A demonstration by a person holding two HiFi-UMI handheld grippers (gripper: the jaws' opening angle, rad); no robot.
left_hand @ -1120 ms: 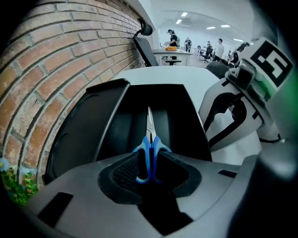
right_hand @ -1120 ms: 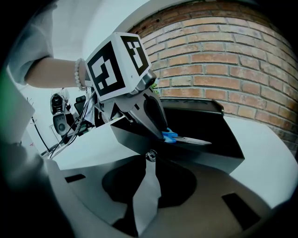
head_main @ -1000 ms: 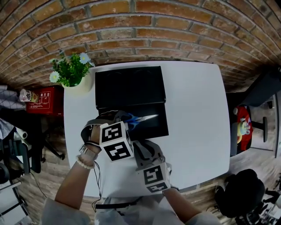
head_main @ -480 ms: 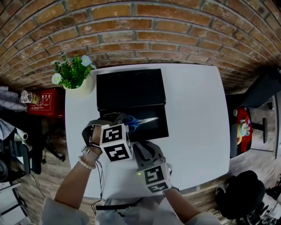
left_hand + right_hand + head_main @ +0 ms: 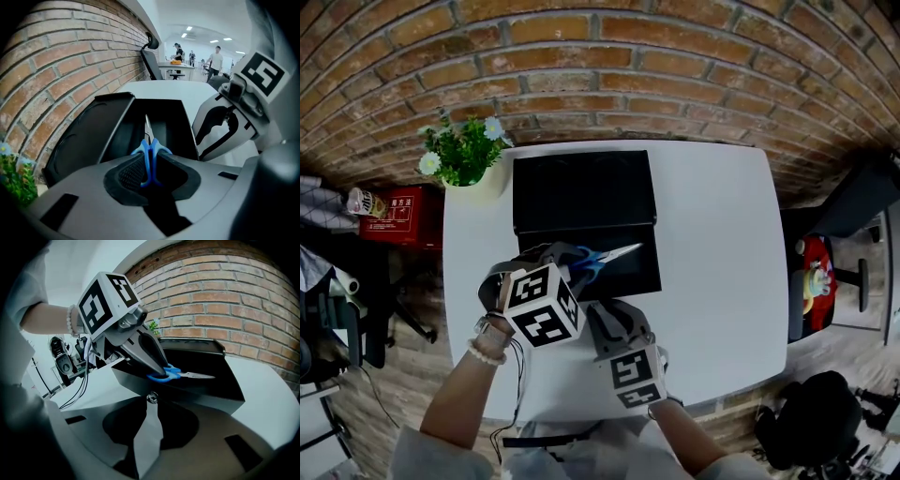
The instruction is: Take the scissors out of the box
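left gripper (image 5: 570, 264), jaws just closed in, pinches the scissors (image 5: 607, 256) by their blue handles over the open box (image 5: 581, 192); right gripper (image 5: 598, 309) near the table (image 5: 712, 234) front edge, tips together, empty.

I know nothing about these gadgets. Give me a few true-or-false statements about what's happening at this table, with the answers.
1. The left tongs are empty. False: they have just been closing and now grip the scissors by the blue handles.
2. The lid of the black box lies open. True.
3. The right tongs hold the scissors' blades. False: they are shut on nothing, just in front of the box.
4. A potted plant stands at the table's corner beside the box. True.
5. The table is black. False: it is white.
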